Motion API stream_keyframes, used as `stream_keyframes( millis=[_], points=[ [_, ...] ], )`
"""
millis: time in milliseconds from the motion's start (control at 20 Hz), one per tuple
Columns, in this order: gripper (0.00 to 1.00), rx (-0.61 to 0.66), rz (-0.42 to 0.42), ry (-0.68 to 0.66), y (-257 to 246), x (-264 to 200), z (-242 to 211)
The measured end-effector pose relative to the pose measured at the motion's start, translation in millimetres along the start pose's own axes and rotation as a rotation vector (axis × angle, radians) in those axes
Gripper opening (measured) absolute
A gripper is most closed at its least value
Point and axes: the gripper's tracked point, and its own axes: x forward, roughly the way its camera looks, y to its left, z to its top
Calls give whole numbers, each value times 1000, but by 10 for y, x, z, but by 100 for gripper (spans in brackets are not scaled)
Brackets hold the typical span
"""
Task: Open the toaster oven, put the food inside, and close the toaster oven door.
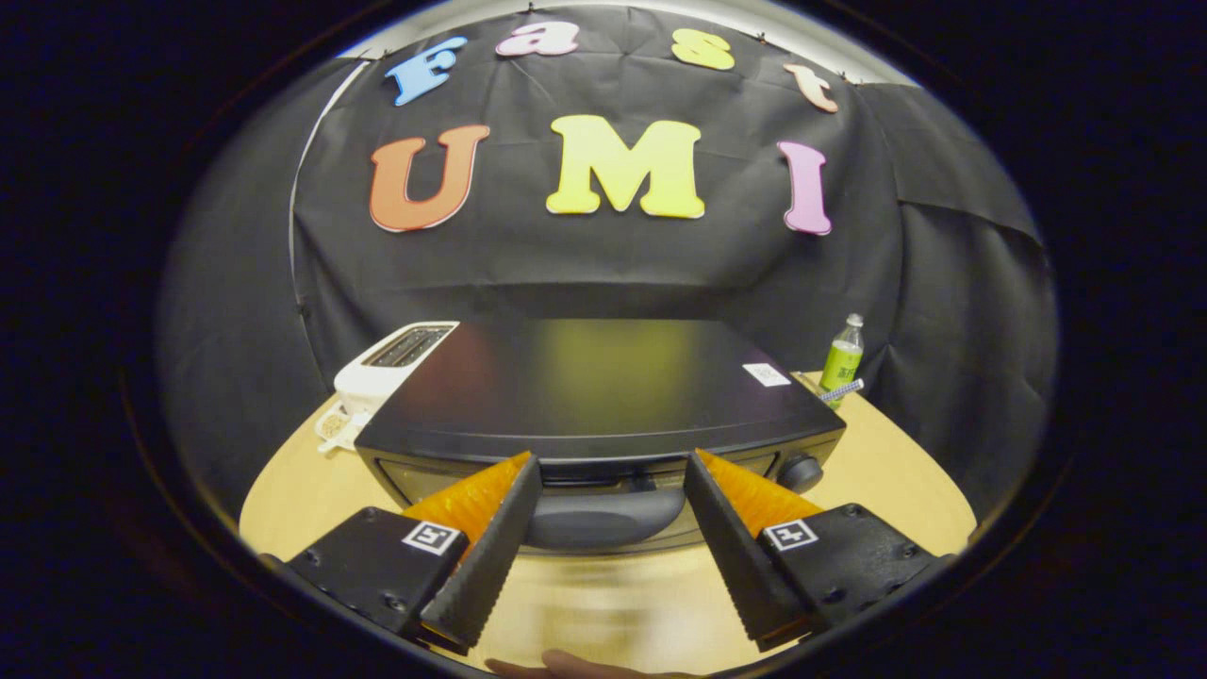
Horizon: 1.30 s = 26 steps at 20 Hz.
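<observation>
While the black toaster oven sits shut on the wooden table, its door handle runs left to right just ahead of the tongs, which stand apart and empty, one fingertip near each end of the bar, not yet clamping.

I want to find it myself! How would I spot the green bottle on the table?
Start at the big black toaster oven in the middle of the wooden table, just beyond the open tongs. Look past its corner on the side with the round knob, opposite the white toaster. There the small bottle stands upright; it alone is bright green.
</observation>
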Motion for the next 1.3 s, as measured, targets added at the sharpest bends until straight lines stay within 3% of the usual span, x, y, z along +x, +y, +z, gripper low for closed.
stream_keyframes(
  millis=[450, 800, 1300],
  points=[
    [100, -20, 26, -61, -49, -336, -291],
    [100, -1, 13, -162, -100, -597, -807],
    [100, 56, 68, -27, -171, -686, -1723]
  ],
)
